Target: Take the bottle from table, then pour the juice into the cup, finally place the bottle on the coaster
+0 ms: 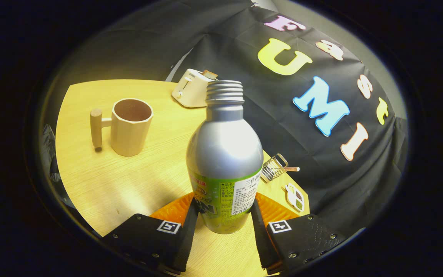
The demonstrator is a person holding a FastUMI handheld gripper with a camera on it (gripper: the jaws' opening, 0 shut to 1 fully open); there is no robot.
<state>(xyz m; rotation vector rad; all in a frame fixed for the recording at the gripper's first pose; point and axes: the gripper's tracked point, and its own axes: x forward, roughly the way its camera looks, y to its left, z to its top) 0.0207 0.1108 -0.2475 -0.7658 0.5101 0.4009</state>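
Your wooden table (pixel 102 181) spreads out beneath everything, pale and grained, backed by the black cloth wall of the booth. The bottle (pixel 223 154) stands tall in the middle of your view: a silver metal body with a green label low down and a threaded, uncapped neck at the top. It sits between the two fingers of your gripper (pixel 223 217), which are clamped against its lower sides, one pad on each flank of the label. Whether the base touches the table or hangs just above it cannot be told.

Beyond the fingers and to the left stands the cup (pixel 131 127), a faceted beige mug with a peg-like wooden handle, upright and well apart from the bottle. Farther back sits a cream toaster (pixel 191 87) with a slice poking out. To the right, just behind the bottle, lies a small wire rack (pixel 273 169), and nearer you a small printed coaster (pixel 295 197) lies flat near the table edge.
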